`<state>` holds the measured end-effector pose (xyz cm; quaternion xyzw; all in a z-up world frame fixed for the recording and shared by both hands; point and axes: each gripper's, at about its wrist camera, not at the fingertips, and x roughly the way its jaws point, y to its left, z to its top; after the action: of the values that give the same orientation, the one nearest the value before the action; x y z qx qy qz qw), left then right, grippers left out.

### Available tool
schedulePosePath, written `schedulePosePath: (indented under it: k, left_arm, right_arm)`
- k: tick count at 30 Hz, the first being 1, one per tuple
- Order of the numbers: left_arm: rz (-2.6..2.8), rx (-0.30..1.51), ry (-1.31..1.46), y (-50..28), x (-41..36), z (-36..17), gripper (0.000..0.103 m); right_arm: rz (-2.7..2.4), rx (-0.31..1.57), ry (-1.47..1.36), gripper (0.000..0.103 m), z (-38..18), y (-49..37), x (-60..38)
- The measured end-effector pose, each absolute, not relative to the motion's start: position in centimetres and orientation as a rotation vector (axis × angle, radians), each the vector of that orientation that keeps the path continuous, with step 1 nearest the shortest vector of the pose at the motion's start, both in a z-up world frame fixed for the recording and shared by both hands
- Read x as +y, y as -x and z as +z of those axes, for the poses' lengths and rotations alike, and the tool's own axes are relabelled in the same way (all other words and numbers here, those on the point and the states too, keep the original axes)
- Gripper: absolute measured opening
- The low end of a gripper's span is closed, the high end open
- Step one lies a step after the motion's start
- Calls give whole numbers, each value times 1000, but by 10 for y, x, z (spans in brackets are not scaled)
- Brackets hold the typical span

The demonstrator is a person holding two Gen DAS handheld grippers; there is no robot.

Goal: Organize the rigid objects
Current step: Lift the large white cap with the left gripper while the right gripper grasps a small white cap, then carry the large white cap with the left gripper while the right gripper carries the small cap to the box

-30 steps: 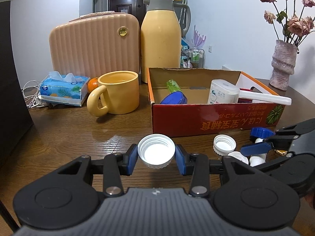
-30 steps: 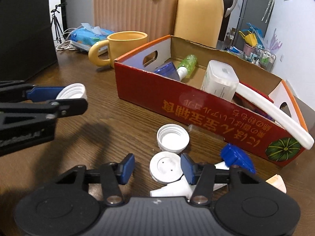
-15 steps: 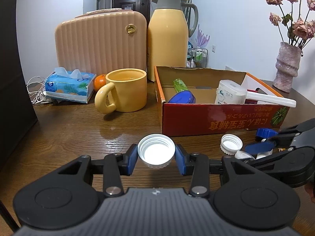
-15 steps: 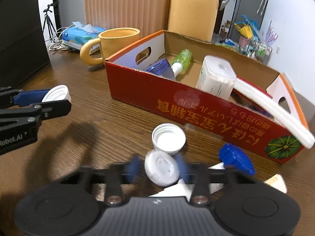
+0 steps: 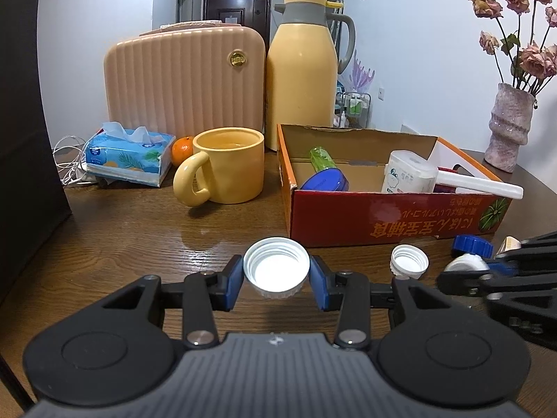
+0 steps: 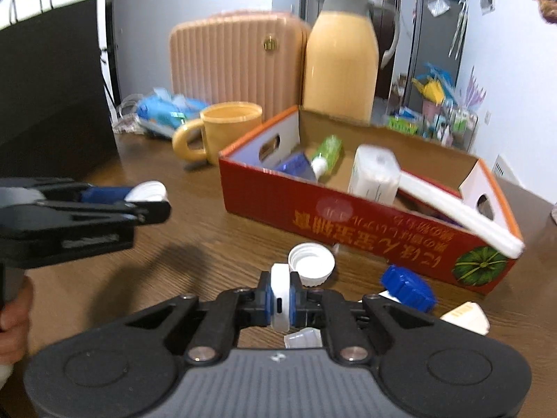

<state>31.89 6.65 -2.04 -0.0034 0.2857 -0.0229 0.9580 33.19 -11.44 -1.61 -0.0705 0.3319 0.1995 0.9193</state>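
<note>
Light, stiff, slick plastic: right tongs clamped edge-on across thin white disc at lower centre, apt to twist out; left tongs pinching ribbed cap across its rim, box beyond.

White cap, red box with orange rim, yellow mug, ribbed pink case

1. White walls enclose the room.
2. A dark door stands at twelve o'clock.
3. A wooden table fills the foreground.
4. A cluttered rack sits at two o'clock.
</note>
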Motion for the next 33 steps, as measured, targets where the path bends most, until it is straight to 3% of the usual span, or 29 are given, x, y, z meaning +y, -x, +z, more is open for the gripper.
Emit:
schedulePosePath:
  k: [33]
  left_arm:
    - [-87,468,8,-283,-5,14,41]
  right_arm:
    - [325,440,-19,9,21,-288,-204]
